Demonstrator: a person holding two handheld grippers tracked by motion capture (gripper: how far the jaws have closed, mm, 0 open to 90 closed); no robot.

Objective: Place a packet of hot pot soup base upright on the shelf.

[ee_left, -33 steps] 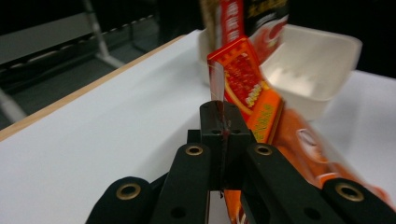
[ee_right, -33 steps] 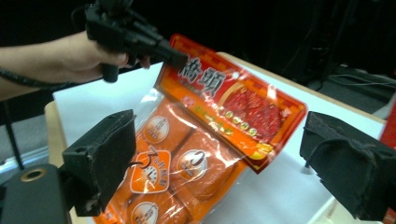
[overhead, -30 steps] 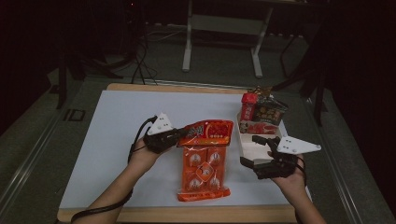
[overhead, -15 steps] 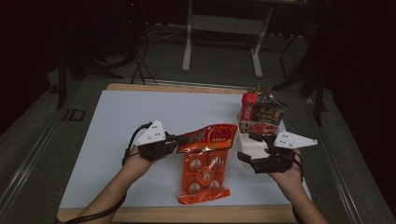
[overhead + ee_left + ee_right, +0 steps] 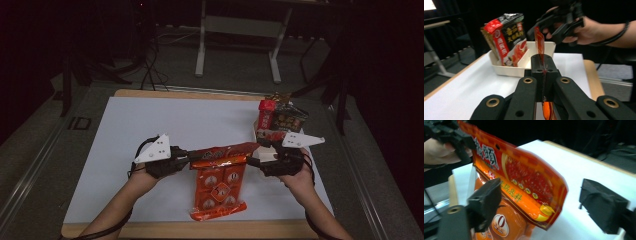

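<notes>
A red sauce packet (image 5: pixel 220 152) hangs level above the table, and my left gripper (image 5: pixel 189 156) is shut on its left edge. In the left gripper view the packet (image 5: pixel 539 41) stands edge-on out of the closed jaws of that gripper (image 5: pixel 542 61). My right gripper (image 5: pixel 254 161) is open at the packet's right end. In the right gripper view its jaws (image 5: pixel 540 190) stand wide apart around the packet's corner (image 5: pixel 529 177) without touching it. An orange multi-pack (image 5: pixel 217 192) lies flat on the white mat beneath, also visible as orange pouches (image 5: pixel 499 225).
A white tray (image 5: pixel 255 134) at the right edge of the mat holds upright red and black snack packets (image 5: pixel 282 120); the tray (image 5: pixel 509 71) and packets (image 5: pixel 506 35) lie beyond my left gripper. The white mat (image 5: pixel 175 120) spreads left and back.
The left gripper has lifted the red packet off the orange multi-pack and turned it level. The right gripper has moved left to the packet's right end.
</notes>
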